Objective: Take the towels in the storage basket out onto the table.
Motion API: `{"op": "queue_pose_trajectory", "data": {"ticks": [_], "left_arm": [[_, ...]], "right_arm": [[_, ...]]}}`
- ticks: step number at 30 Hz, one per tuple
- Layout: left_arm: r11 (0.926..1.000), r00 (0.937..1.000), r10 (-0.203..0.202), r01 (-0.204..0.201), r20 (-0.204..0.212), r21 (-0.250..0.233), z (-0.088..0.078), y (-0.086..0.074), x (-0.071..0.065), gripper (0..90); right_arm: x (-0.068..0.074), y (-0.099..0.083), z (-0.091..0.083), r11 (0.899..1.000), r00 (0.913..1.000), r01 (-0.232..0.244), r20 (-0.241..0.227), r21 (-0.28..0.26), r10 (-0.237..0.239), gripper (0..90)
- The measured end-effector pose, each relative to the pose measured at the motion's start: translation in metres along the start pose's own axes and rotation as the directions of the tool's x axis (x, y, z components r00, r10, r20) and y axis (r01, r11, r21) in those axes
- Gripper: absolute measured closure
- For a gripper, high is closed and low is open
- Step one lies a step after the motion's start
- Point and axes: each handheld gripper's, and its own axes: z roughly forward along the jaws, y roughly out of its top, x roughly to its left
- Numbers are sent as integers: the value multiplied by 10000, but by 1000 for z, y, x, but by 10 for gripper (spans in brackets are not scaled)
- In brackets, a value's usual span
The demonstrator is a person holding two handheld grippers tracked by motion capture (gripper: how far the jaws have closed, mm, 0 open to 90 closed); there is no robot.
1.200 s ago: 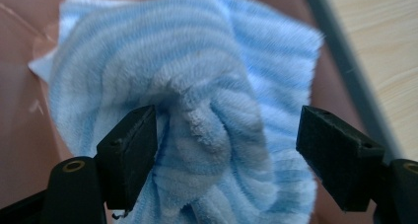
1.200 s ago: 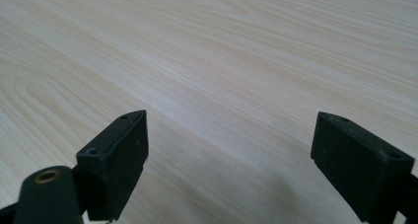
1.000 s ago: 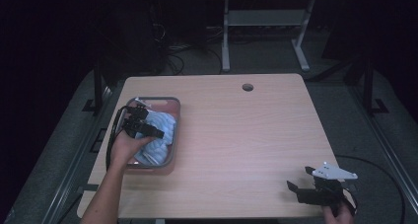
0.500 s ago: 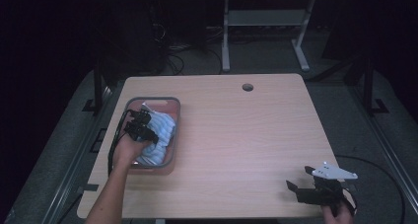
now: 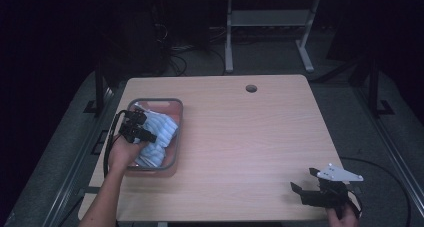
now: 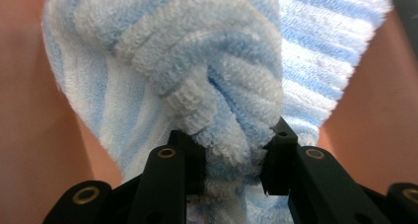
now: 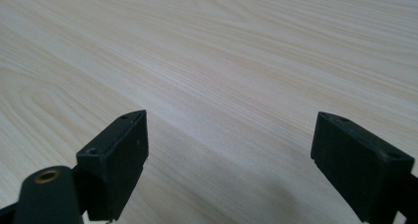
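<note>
left tongs (image 6: 231, 160) just closed, pinching towel (image 6: 212, 86)

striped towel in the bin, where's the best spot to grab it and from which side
Grip a raised fold on top of the towel, coming down from above: the bin walls block a side approach, and the bunched terry gives a ridge to pinch. The left gripper has just been closing and already clamps such a fold.

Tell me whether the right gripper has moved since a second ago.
No. The right gripper sits at the same spot near the table's near right corner, jaws open on nothing, as in the earlier high views.
</note>
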Motion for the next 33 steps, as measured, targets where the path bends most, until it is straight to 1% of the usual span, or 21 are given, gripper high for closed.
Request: {"op": "queue_pose_trajectory", "data": {"ticks": [1, 4, 7, 9, 10, 15, 18, 22, 24, 25, 27, 30, 33], "left_arm": [[10000, 10000, -10, 10, 32, -56, -2, 0, 0, 686], [9994, 10000, -4, 7, 99, -332, -8, -2, -1, 686], [9986, 9996, -88, 102, 257, -511, -12, -4, 0, 686], [9979, 9994, -61, 83, 350, -648, -16, -4, 2, 686], [9972, 9991, -118, 149, 414, -739, -18, -5, 2, 687], [9938, 9971, -113, 195, 752, -1094, -27, -6, 4, 687], [9913, 9962, -124, 235, 861, -1293, -33, -6, 4, 688], [9897, 9954, -68, 204, 957, -1414, -38, -7, 3, 687], [9906, 9957, 90, 36, 917, -1364, -41, -8, 1, 687], [9906, 9962, 94, 26, 863, -1370, -43, -8, 1, 687], [9890, 9951, 55, 91, 983, -1479, -46, -8, 1, 686], [9886, 9950, 130, 21, 992, -1506, -51, -9, 1, 687], [9860, 9942, 159, 22, 1067, -1670, -59, -8, 1, 687]], "right_arm": [[0, 0, 0, 10000, 10000, -90, -3, 14, 90, 137], [0, 2, 1, 10000, 10000, -82, 32, 29, 82, 138], [-1, 2, 1, 9999, 9999, -102, 83, 23, 102, 138], [-2, 2, 2, 9998, 9998, -176, 93, 4, 176, 137], [-2, 2, 2, 9998, 9998, -197, 104, 13, 197, 137], [-4, 2, 1, 9996, 9995, -285, 164, 5, 285, 138], [-5, 2, 1, 9996, 9995, -275, 167, 16, 274, 138], [-5, 2, 0, 9996, 9994, -270, 208, -5, 270, 138], [-5, 1, 1, 9996, 9993, -299, 218, 21, 298, 138], [-5, 1, 1, 9996, 9994, -285, 219, 18, 285, 138], [-4, 2, 1, 9996, 9994, -277, 212, 20, 277, 138], [-4, 2, 0, 9995, 9993, -302, 220, -41, 303, 138], [-4, 3, -1, 9997, 9994, -243, 238, -92, 245, 138]]}}
